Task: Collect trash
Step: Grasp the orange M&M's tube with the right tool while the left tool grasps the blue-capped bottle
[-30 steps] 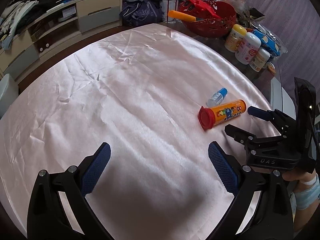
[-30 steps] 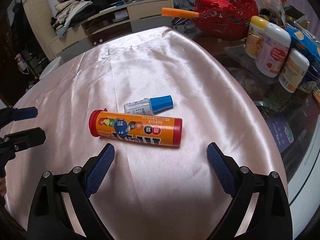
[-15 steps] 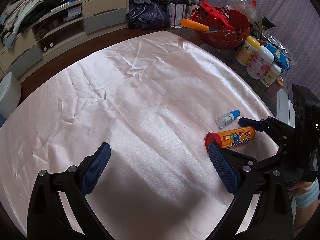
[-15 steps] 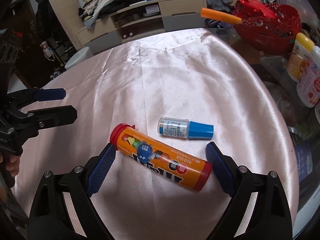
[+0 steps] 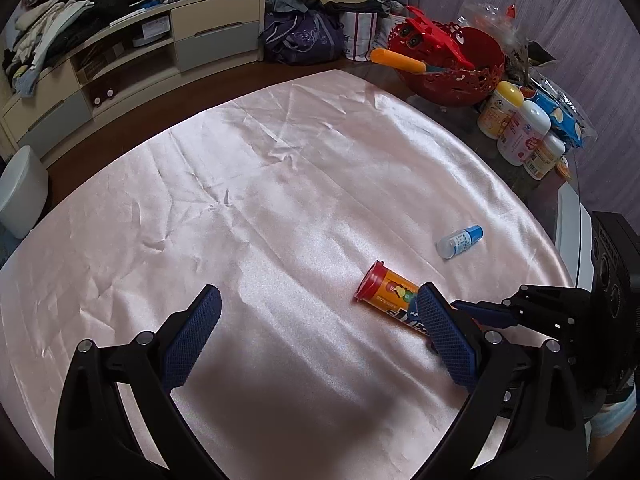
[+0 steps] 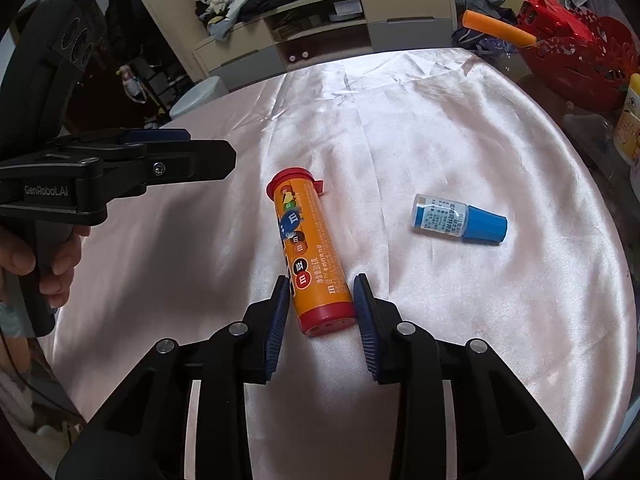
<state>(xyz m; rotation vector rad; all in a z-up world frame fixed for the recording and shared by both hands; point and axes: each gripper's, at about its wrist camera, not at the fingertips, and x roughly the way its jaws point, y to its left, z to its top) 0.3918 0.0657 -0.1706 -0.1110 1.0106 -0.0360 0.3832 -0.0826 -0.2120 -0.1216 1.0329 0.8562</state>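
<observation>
The right gripper (image 6: 322,300) was clenched around the bottom end of the candy tube (image 6: 306,248), which lay on the pink cloth (image 6: 440,140). A small bottle (image 6: 460,220) lay at three o'clock. The left gripper (image 5: 316,336) hung released at nine o'clock.

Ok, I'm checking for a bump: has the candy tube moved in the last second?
Yes. Against the small bottle, the candy tube has swung: its base end now points away from it, between the right tool's pads.
</observation>
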